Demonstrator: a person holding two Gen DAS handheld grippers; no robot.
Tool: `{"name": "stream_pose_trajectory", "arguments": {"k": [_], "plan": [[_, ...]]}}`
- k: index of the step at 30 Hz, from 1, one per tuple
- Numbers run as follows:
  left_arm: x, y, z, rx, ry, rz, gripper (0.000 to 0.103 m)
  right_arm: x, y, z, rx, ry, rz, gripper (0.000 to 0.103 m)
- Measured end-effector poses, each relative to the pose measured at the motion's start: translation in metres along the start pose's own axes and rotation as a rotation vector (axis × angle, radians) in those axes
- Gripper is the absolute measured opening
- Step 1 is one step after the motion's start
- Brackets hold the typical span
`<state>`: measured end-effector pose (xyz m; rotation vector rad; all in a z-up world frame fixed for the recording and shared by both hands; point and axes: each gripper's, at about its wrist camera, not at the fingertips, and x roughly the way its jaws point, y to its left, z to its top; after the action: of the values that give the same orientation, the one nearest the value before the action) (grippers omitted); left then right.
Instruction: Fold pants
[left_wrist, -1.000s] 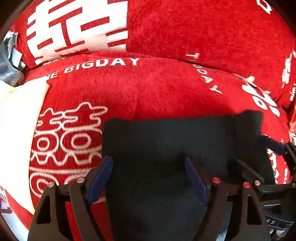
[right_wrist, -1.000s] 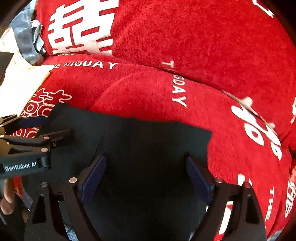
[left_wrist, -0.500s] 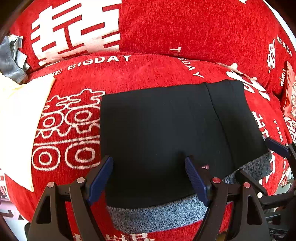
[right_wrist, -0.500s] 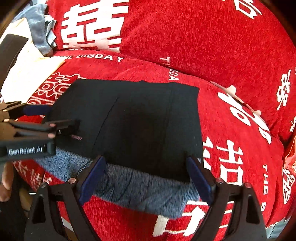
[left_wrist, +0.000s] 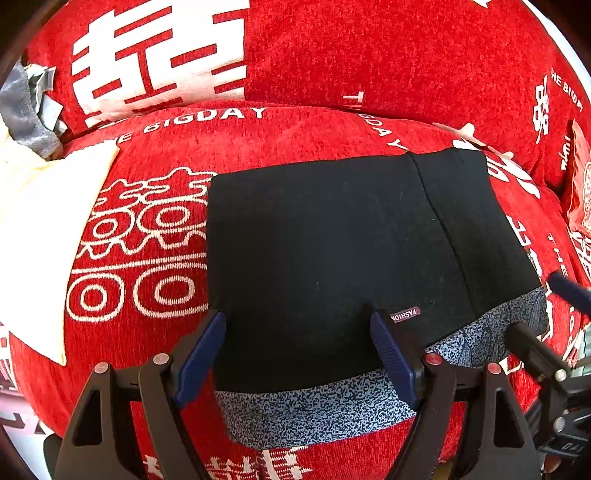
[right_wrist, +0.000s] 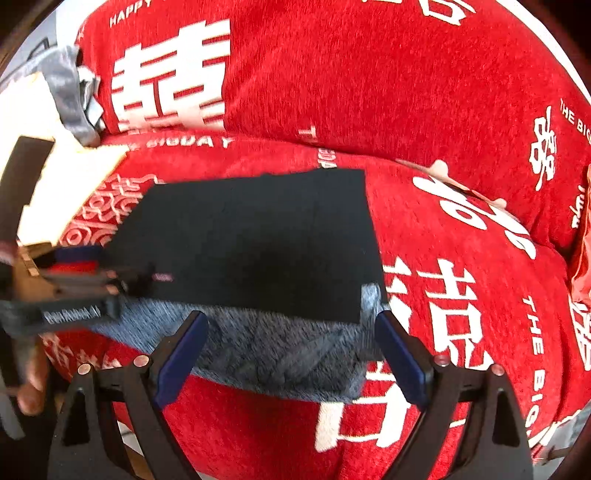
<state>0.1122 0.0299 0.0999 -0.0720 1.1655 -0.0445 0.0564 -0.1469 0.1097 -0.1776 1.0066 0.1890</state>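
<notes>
Pants (left_wrist: 332, 266) lay folded on red sofa cushion (left_wrist: 303, 140), just ahead of both claws, long axis crosswise. Left claw (left_wrist: 299, 350) and right claw (right_wrist: 291, 350) released, empty; left marginally nearer.

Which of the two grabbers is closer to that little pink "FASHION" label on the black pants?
Left. The left gripper hangs open with one fingertip right beside the label. The right gripper hangs open over the grey hem at the other corner.

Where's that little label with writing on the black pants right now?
In the left wrist view the small FASHION label sits on the folded black pants, near their speckled grey band, just beside the left gripper.
</notes>
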Motion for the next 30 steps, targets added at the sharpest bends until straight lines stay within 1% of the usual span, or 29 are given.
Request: {"name": "stream_pose_trajectory", "arguments": {"k": [1,3,4,8,12,15,19,25,30], "plan": [[0.000,0.001,0.000,-0.008,0.004,0.003,0.086,0.007,0.002,0.000,-0.002,0.025,0.012,0.094],[0.000,0.005,-0.001,-0.026,0.012,-0.006,0.086,0.024,0.007,-0.003,-0.037,0.067,-0.027,0.097],[-0.002,0.008,-0.002,-0.035,0.015,-0.004,0.086,0.031,0.008,-0.004,-0.046,0.104,-0.037,0.097],[-0.014,0.014,-0.008,-0.050,0.011,0.011,0.086,0.018,0.009,-0.001,-0.015,0.095,-0.030,0.097],[-0.030,0.017,-0.015,-0.076,0.014,0.016,0.086,0.004,0.011,0.007,-0.002,0.110,-0.120,0.100],[-0.045,0.017,-0.017,-0.087,0.005,0.017,0.086,-0.007,0.012,0.012,0.027,0.113,-0.141,0.103],[-0.058,0.015,-0.019,-0.086,-0.007,0.044,0.086,-0.017,0.018,0.013,0.044,0.101,-0.186,0.103],[-0.057,0.013,-0.025,-0.086,0.008,0.043,0.086,-0.009,0.016,0.004,0.085,0.137,-0.178,0.103],[-0.052,0.010,-0.027,-0.082,0.024,0.043,0.086,-0.004,0.016,0.000,0.082,0.152,-0.178,0.103]]}}
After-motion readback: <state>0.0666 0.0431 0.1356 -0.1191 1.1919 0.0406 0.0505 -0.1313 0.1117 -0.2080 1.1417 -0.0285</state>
